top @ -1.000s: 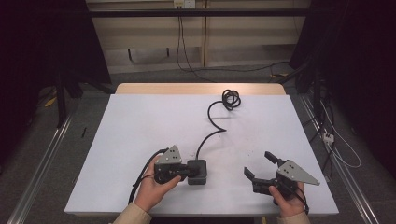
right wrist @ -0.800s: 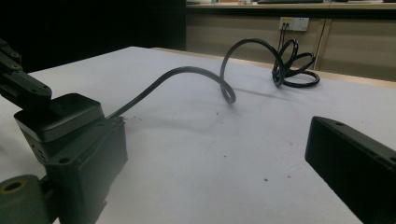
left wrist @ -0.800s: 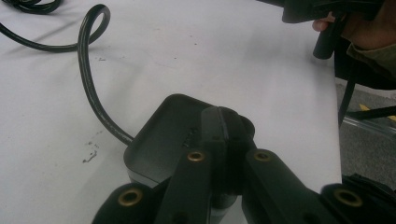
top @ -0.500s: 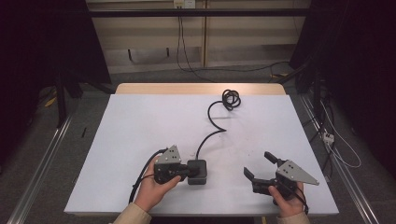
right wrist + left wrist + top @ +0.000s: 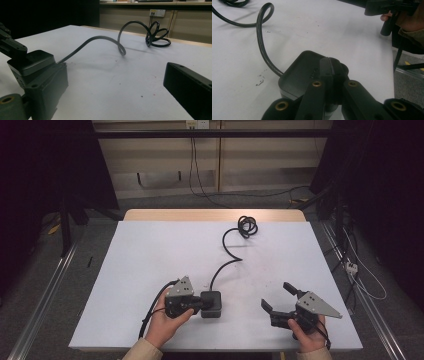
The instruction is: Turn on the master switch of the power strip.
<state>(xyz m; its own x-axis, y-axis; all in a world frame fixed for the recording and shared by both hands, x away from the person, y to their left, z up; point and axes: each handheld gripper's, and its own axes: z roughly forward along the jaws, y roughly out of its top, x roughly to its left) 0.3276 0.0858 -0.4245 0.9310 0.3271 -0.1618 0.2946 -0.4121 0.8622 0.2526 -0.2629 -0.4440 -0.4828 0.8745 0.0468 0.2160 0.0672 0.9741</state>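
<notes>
The bench [image 5: 150, 260] is evenly lit from above; the surroundings are left dark. Soft shadows are cast beside the cable [image 5: 105, 40] in the right gripper view. Both gripper views are grainy, dim at the corners, with near tool parts blurred. No glare is seen.

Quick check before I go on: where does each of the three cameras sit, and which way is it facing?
High view: above the person's side, looking forward and down on the table; both hands, left gripper, right gripper.
Left gripper view: rides the left gripper, looking along its shut fingers over the black power adapter.
Right gripper view: rides the right gripper, low over the table, its fingers apart.
Shared: adapter and its black cable.
</notes>
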